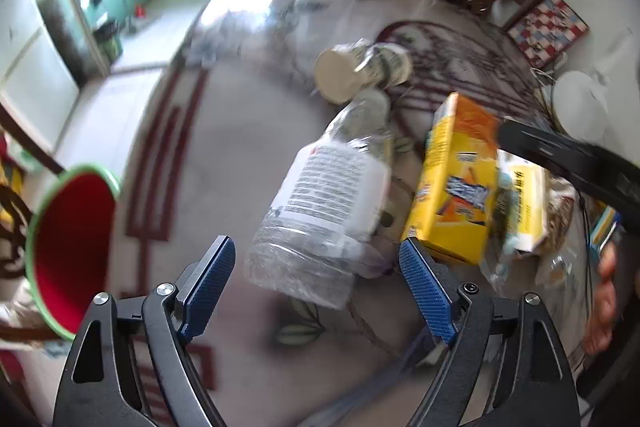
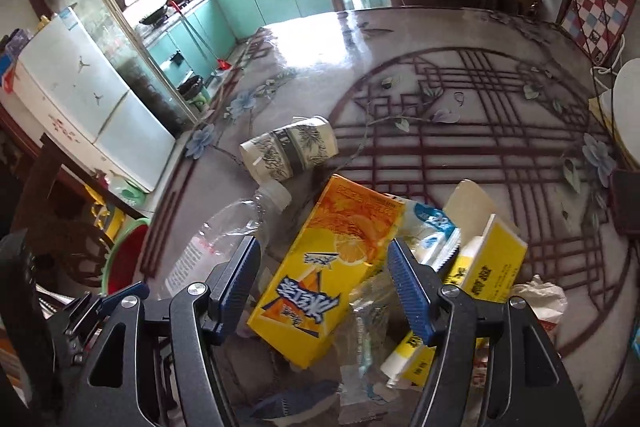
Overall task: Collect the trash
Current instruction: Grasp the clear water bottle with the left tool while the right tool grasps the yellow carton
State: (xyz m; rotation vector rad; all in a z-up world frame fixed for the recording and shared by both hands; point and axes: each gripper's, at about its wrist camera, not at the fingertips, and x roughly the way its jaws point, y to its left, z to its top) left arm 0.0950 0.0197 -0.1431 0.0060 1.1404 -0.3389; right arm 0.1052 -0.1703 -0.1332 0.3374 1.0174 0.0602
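Observation:
A clear plastic bottle (image 1: 324, 195) with a white label lies on the patterned table, between the blue pads of my open left gripper (image 1: 316, 279); it also shows in the right wrist view (image 2: 224, 239). A yellow-orange drink carton (image 2: 328, 279) lies between the pads of my open right gripper (image 2: 324, 283), untouched; it also shows in the left wrist view (image 1: 456, 183). A tipped paper cup (image 2: 288, 151) lies beyond; in the left wrist view the cup (image 1: 360, 71) is blurred. A second yellow box (image 2: 488, 267), a blue-white wrapper (image 2: 432, 227) and crumpled tissue (image 2: 540, 295) lie to the right.
A red bin with a green rim (image 1: 72, 251) stands below the table's left edge; it also shows in the right wrist view (image 2: 124, 259). A checkered board (image 2: 600, 7) leans at the far right. A white round object (image 1: 580, 107) sits at the table's right edge.

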